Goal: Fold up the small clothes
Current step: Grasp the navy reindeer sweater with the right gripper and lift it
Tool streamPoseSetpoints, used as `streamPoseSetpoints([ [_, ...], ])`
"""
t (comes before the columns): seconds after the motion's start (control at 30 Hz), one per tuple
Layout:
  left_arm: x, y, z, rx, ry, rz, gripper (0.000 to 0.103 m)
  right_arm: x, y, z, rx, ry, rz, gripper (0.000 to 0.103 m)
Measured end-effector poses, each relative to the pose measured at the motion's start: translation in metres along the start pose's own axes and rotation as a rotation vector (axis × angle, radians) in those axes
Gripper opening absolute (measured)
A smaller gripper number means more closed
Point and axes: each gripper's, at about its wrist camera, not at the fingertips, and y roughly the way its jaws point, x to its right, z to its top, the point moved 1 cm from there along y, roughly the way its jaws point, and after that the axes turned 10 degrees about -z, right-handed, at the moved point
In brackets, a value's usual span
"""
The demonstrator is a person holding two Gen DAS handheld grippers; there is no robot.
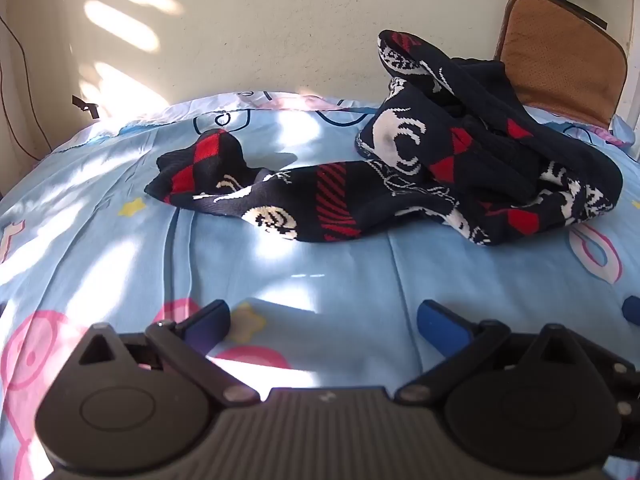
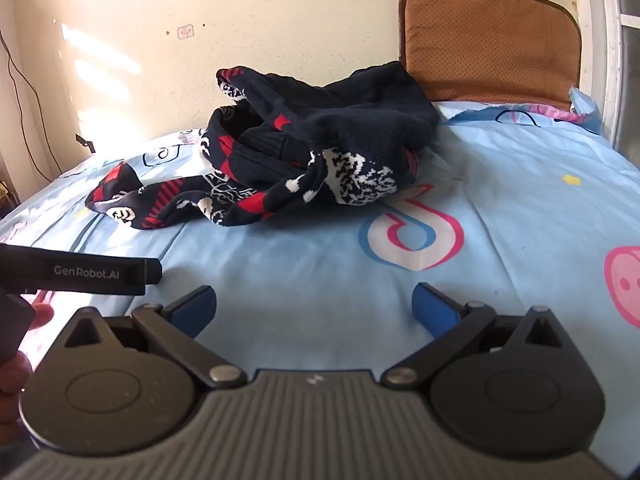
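Sweater [image 1: 420, 168] to be folded: dark knit with red diamonds and white figures, lying crumpled on the bed, well apart from both of my grippers. No containers in view; the bed carries the garment.

Nearest to me, the left gripper [image 1: 324, 320] tilts down over bare blue sheet [image 1: 320, 264], blue-padded fingers [image 1: 440, 322] spread wide, nothing between them. The right gripper [image 2: 314, 306] is also angled down over the sheet, fingers wide, empty. In the right wrist view the left gripper's black body juts in from the left edge, with part of the person's hand [image 2: 12, 376] below it.

Middle distance: one sleeve [image 1: 224, 184] trails out flat toward the left; the rest is bunched in a heap on the right.

Farthest: a brown cushion [image 2: 492, 44] leans upright against the cream wall [image 1: 280, 40], just behind the heap.
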Motion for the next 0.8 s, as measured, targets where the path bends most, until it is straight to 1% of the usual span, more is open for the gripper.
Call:
streamPoseSetpoints([
  [0.03, 0.0, 0.0, 0.0, 0.001, 0.002, -0.001, 0.103, -0.001, 0.0, 0.0, 0.0, -0.032, -0.02, 0.103],
  [0.1, 0.0, 0.0, 0.0, 0.001, 0.011, -0.009, 0.103, -0.001, -0.001, 0.001, 0.005, -0.023, -0.016, 0.103],
  [0.13, 0.0, -0.001, -0.001, 0.0, 0.018, -0.018, 0.103, -0.001, -0.002, 0.001, 0.015, -0.017, -0.021, 0.097],
  [0.17, -0.001, -0.002, -0.001, 0.0, 0.024, -0.029, 0.103, -0.001, -0.004, 0.001, 0.027, -0.014, -0.023, 0.086],
  [0.2, -0.004, -0.005, -0.003, 0.007, 0.021, -0.037, 0.103, -0.001, -0.005, 0.002, 0.037, -0.023, -0.02, 0.08],
  [0.23, -0.008, -0.008, -0.005, 0.025, 0.006, -0.048, 0.103, 0.001, -0.011, 0.003, 0.051, -0.044, -0.019, 0.066],
  [0.27, -0.013, -0.011, -0.006, 0.056, -0.012, -0.063, 0.103, -0.001, -0.015, 0.006, 0.07, -0.073, -0.014, 0.055],
  [0.33, -0.024, -0.017, -0.009, 0.116, -0.043, -0.069, 0.103, -0.006, -0.018, 0.014, 0.126, -0.122, 0.008, 0.045],
  [0.37, -0.03, -0.024, -0.01, 0.149, -0.042, -0.046, 0.102, -0.011, -0.021, 0.02, 0.158, -0.151, 0.017, 0.041],
  [0.43, -0.036, -0.028, -0.01, 0.188, -0.012, -0.007, 0.098, -0.024, -0.025, 0.032, 0.217, -0.216, 0.029, 0.039],
  [0.47, -0.037, -0.029, -0.009, 0.206, 0.0, 0.005, 0.096, -0.029, -0.024, 0.037, 0.227, -0.24, 0.039, 0.039],
  [0.57, -0.04, -0.031, -0.008, 0.228, -0.004, -0.031, 0.093, -0.048, -0.008, 0.055, 0.238, -0.303, 0.069, 0.039],
  [0.67, -0.045, -0.037, -0.012, 0.263, -0.018, -0.032, 0.093, -0.068, 0.014, 0.07, 0.249, -0.36, 0.079, 0.039],
  [0.73, -0.047, -0.039, -0.015, 0.283, -0.029, -0.031, 0.093, -0.084, 0.035, 0.08, 0.229, -0.411, 0.086, 0.04],
  [0.8, -0.049, -0.039, -0.015, 0.284, -0.034, -0.033, 0.093, -0.098, 0.057, 0.089, 0.172, -0.454, 0.08, 0.039],
])
